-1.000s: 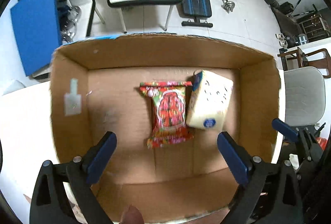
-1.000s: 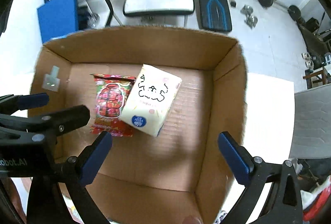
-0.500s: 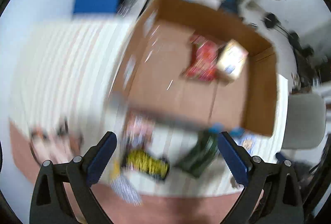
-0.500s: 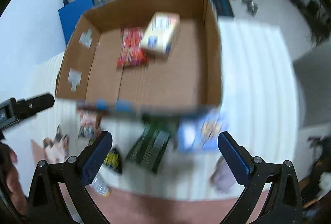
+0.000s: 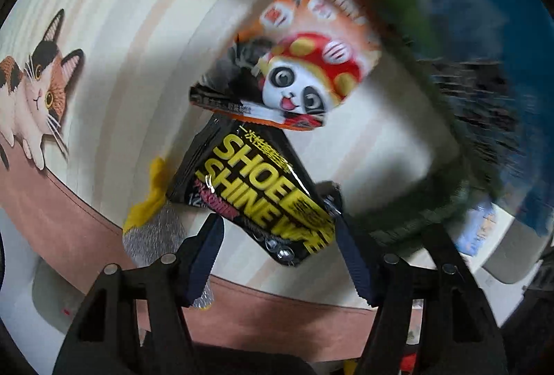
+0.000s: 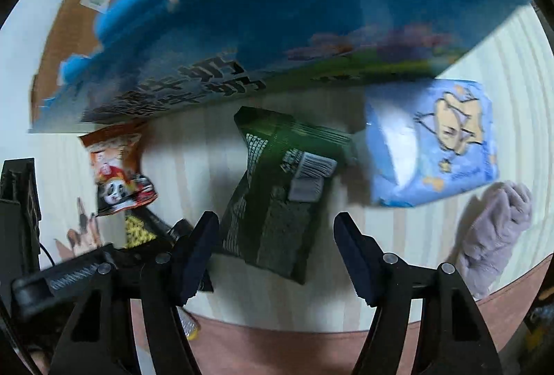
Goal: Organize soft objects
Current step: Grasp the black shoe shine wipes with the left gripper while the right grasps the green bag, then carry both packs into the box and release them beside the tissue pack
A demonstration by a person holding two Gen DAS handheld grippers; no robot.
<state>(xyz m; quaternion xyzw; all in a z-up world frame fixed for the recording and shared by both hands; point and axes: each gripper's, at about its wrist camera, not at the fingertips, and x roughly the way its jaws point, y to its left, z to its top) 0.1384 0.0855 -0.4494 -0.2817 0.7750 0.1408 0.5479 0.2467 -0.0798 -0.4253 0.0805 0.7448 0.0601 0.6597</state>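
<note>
On my left wrist view, my left gripper (image 5: 277,243) sits at the bottom centre of the frame with its jaws spread apart, gripping nothing. The lower end of a black shoe shine wipes packet (image 5: 256,191) lies between the two blue pads, and I cannot tell whether either pad touches it. Just above it, mid-frame, is an orange panda snack packet (image 5: 304,63), its lower edge overlapping the black packet's top. A silver and yellow wrapper (image 5: 152,222) lies at lower left, beside the left pad. Everything rests on a striped cream mat (image 5: 138,46) with a printed cat (image 5: 33,91) at the far left edge. The right side of the frame is motion-blurred green and blue; I cannot make it out.

On my right wrist view, my right gripper (image 6: 277,254) is at bottom centre, likewise released and holding nothing. A dark green packet (image 6: 277,195) lies just ahead of it, its lower end reaching between the pads. A light blue tissue pack (image 6: 432,143) sits at right, and a grey cloth (image 6: 495,236) lies at lower right. The panda packet shows at left. A cardboard box (image 6: 69,22) with a blue printed flap fills the top.
</note>
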